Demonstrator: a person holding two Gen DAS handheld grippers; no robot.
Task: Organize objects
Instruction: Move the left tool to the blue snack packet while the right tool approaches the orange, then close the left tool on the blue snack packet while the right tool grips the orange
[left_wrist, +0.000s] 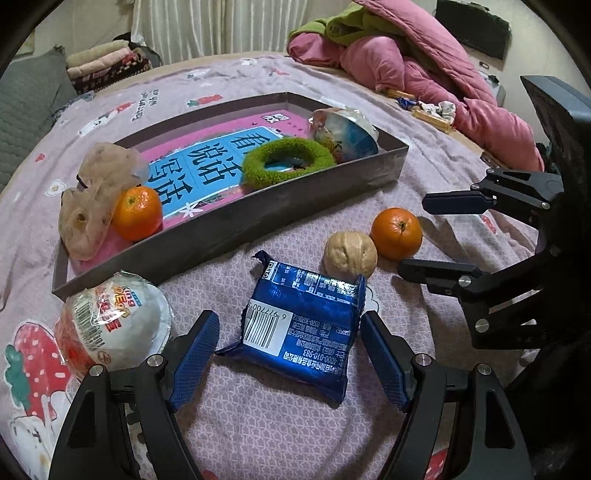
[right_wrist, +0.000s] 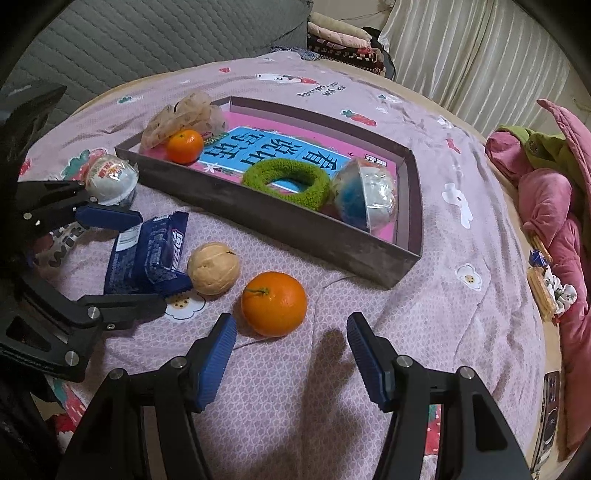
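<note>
A blue snack packet (left_wrist: 295, 325) lies on the bedspread between the fingers of my open left gripper (left_wrist: 288, 323), whose pads stand just off its sides. Beyond the packet sit a walnut (left_wrist: 350, 254) and a loose orange (left_wrist: 396, 232). My right gripper (right_wrist: 290, 321) is open, and the orange (right_wrist: 274, 303) lies just ahead of its tips. A white and orange toy egg (left_wrist: 114, 325) rests left of the packet. The dark box (left_wrist: 221, 229) holds a pink book, a green fluffy ring (left_wrist: 288, 162), a blue and white capsule (left_wrist: 343, 134), another orange (left_wrist: 137, 212) and a beige mesh bag (left_wrist: 96, 199).
A heap of pink and green quilts (left_wrist: 424, 62) lies at the far right of the bed, with snack sticks (right_wrist: 539, 291) beside it. Folded clothes (left_wrist: 107, 62) and a grey cushion (left_wrist: 29, 110) are at the back. A phone (right_wrist: 550, 402) lies at the bed's right edge.
</note>
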